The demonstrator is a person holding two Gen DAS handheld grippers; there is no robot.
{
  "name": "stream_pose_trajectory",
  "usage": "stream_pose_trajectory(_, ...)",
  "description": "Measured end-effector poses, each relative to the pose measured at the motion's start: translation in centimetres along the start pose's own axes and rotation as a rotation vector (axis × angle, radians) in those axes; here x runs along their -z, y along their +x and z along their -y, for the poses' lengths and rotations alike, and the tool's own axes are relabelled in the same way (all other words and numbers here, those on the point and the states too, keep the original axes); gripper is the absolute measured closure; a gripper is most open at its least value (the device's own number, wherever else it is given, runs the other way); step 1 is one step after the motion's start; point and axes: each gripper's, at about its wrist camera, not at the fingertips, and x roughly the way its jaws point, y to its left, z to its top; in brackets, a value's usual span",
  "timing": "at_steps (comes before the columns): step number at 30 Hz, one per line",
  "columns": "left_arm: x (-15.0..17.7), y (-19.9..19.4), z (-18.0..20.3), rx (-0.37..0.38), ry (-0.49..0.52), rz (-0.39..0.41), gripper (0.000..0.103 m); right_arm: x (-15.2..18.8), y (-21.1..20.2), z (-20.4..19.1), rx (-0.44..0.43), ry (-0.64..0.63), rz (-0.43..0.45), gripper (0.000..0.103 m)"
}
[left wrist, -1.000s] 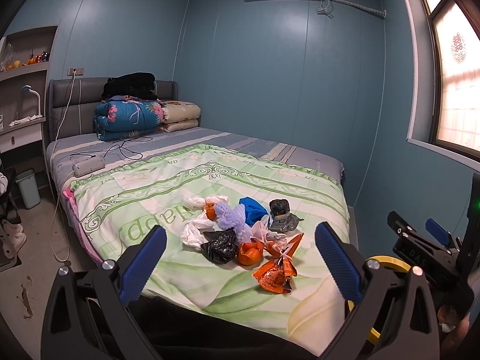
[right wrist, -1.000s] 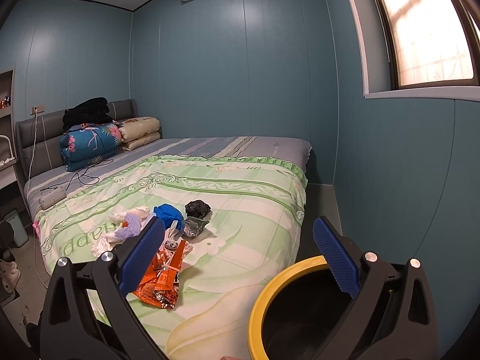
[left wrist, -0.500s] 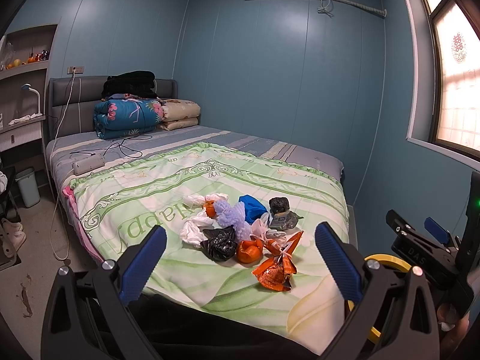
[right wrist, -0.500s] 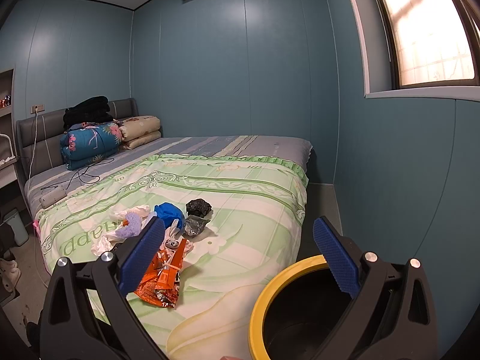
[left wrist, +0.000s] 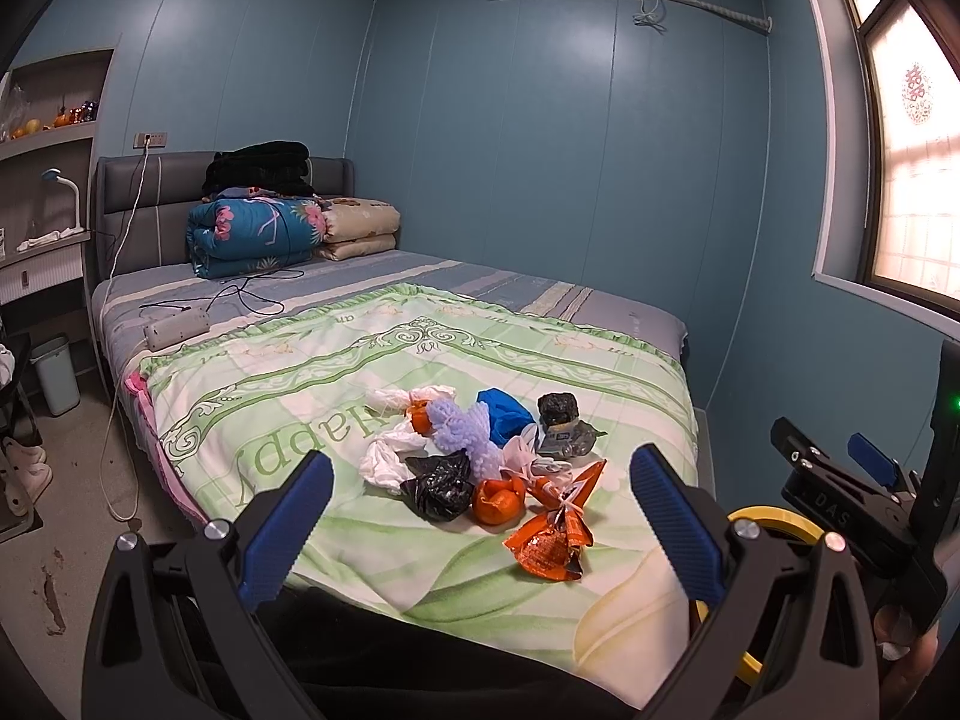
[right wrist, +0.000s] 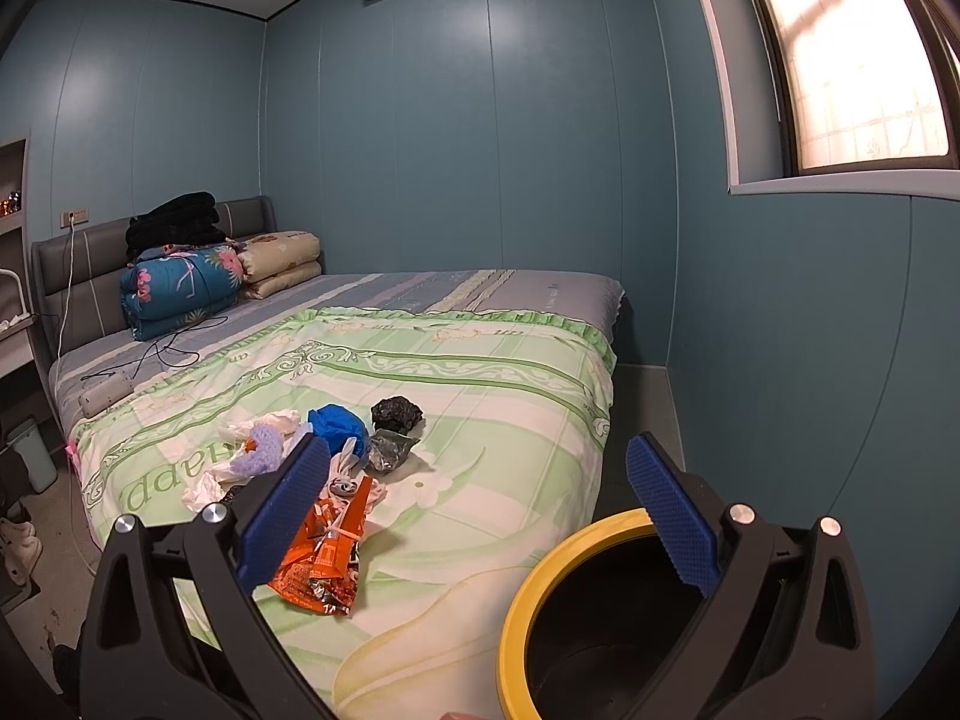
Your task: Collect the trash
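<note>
Trash pile (left wrist: 480,462) on bed (left wrist: 336,372), ahead of both wide-spread jaws

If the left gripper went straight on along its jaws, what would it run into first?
Most likely the trash pile on the quilt: the left gripper, jaws open and empty, points at the black crumpled bag and the orange peel beside it. Depth is unclear, so which comes first is uncertain.
</note>
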Motion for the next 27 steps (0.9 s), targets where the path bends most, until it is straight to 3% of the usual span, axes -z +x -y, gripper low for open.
stream_pose_trajectory(27, 0.17, 0.34, -0.16, -0.001, -0.006, -0.018, 0.007, 0.43, 0.36, -0.10, -0.010, 0.008, -0.010, 0.008)
